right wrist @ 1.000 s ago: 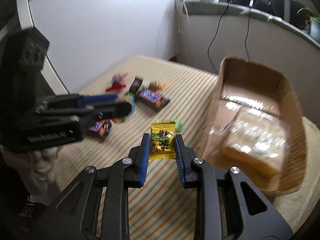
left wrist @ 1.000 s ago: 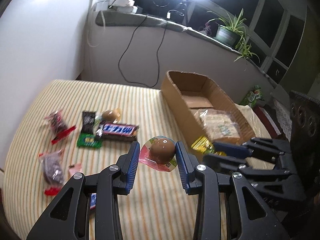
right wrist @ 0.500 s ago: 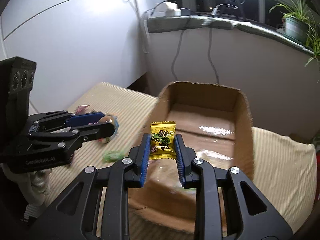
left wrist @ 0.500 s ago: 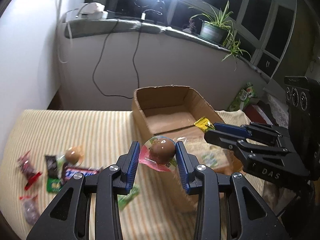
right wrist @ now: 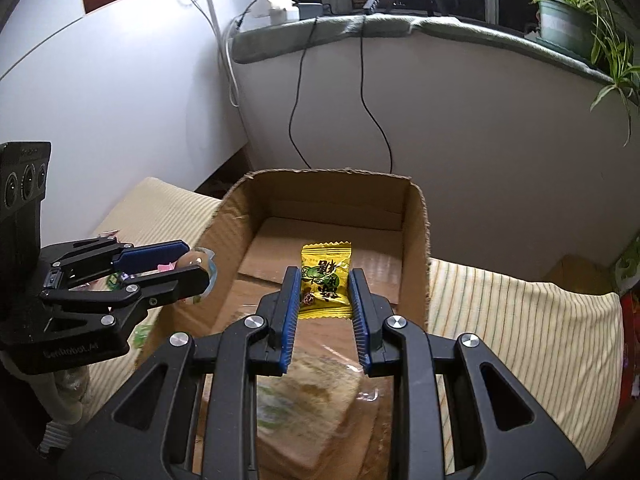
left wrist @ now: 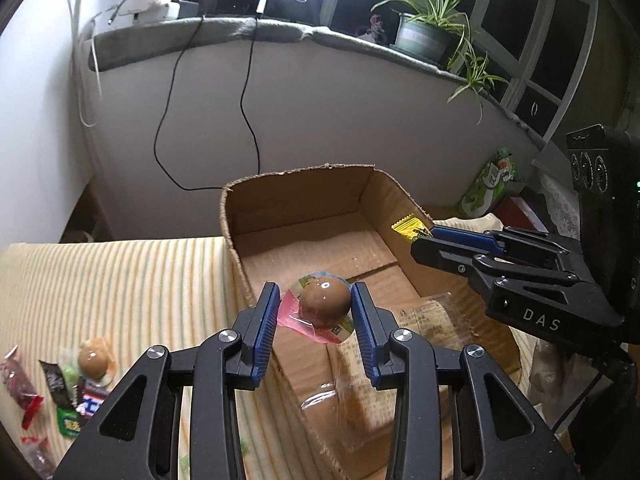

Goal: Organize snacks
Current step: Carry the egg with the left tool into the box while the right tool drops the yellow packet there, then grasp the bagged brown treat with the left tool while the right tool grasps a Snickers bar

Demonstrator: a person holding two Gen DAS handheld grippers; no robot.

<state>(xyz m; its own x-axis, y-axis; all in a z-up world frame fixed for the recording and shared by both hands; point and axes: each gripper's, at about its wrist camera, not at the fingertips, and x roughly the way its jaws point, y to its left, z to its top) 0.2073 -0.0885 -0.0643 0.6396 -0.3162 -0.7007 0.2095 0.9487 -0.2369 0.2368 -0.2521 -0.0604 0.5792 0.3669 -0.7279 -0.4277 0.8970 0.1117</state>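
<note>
A packaged brown egg (left wrist: 323,301) is pinched by the left gripper (left wrist: 314,312) over the cardboard box (left wrist: 304,196). A yellow candy packet (right wrist: 326,279), print unreadable, is clamped by the right gripper (right wrist: 325,304), marked "DAS", above the box's wrapped bread (right wrist: 304,404).

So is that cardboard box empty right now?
No, the cardboard box already holds a clear-wrapped bread packet lying on its floor.

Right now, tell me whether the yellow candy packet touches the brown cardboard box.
Apart. The right wrist view shows the yellow candy packet pinched in the right gripper, hanging above the cardboard box floor.
</note>
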